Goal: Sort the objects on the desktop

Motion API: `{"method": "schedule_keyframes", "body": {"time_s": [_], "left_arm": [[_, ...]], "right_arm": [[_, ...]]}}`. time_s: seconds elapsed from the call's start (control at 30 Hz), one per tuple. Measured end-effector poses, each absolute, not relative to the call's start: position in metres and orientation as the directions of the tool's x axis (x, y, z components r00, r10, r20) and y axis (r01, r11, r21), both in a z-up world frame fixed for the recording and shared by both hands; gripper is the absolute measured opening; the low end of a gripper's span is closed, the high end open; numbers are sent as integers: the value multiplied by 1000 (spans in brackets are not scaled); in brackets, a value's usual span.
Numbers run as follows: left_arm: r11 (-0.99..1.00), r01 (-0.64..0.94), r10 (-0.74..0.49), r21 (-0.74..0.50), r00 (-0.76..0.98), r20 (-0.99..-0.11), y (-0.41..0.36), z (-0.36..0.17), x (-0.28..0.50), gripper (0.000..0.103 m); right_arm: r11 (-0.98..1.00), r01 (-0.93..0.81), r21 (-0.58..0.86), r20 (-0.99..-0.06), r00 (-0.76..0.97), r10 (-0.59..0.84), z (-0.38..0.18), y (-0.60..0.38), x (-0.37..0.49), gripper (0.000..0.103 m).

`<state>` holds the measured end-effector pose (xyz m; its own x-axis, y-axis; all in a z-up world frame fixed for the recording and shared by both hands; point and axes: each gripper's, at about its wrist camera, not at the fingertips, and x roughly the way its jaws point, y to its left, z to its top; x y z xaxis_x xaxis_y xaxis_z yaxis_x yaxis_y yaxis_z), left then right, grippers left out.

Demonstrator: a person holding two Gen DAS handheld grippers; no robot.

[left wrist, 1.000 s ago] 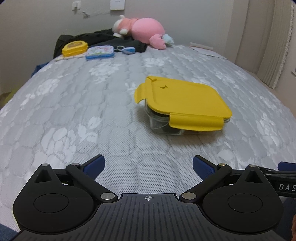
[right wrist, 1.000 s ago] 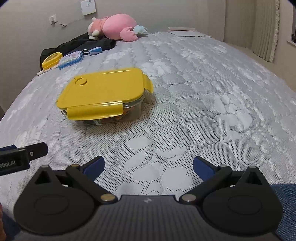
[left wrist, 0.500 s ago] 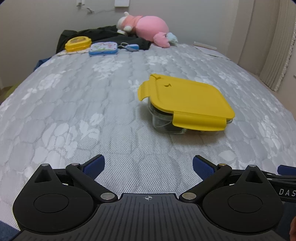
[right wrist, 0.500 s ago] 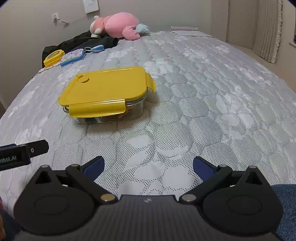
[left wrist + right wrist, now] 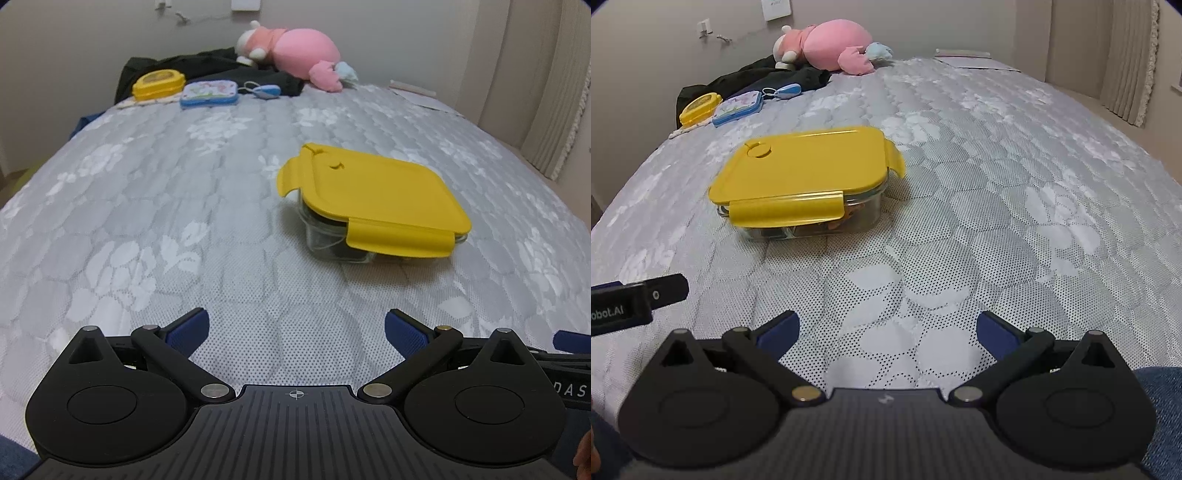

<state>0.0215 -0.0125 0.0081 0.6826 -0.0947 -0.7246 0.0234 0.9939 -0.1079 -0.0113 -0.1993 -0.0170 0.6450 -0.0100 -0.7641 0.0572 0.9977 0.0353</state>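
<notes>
Glass, so likely heavy, hard and breakable: the container point(image 5: 334, 240) under its yellow lid point(image 5: 380, 192) lies on the quilted bed point(image 5: 147, 221), ahead and right of the left gripper point(image 5: 295, 328), ahead and left of the right gripper point(image 5: 886, 328). Both grippers are spread wide, empty. Smooth walls may slip; the raised front lid flap point(image 5: 786, 214) seems the handiest grip.

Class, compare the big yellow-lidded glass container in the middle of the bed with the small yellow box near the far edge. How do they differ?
The glass container looks far bigger than the small yellow box. The container has clear glass walls under a plain yellow lid; the box looks yellow all over, with a paler panel on top. The container sits alone mid-bed; the box lies beside a blue case. Both are yellow-topped, closed and flat on the bed.
</notes>
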Motion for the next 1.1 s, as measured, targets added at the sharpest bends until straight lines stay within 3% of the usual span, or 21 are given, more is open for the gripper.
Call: {"method": "schedule_keyframes", "body": {"time_s": [0.47, 0.67, 0.83, 1.03, 1.1], "left_arm": [[992, 38, -111, -116, 683, -722, -13, 9, 21, 103], [987, 66, -155, -147, 632, -759, -15, 15, 33, 103], [997, 28, -71, -69, 625, -777, -17, 8, 40, 103], [981, -20, -138, -193, 624, -769, -3, 0, 43, 103], [982, -38, -119, -185, 637, -761, -2, 1, 41, 103]], "right_arm": [[998, 60, 25, -771, 637, -19, -19, -198, -12, 103], [999, 35, 38, -764, 645, 7, -4, -202, -8, 103], [998, 61, 30, -728, 685, -20, 6, -211, -10, 103], [983, 121, 136, -767, 641, 27, -17, -226, -2, 103], [984, 121, 129, -770, 638, 22, -20, -225, 1, 103]]}}
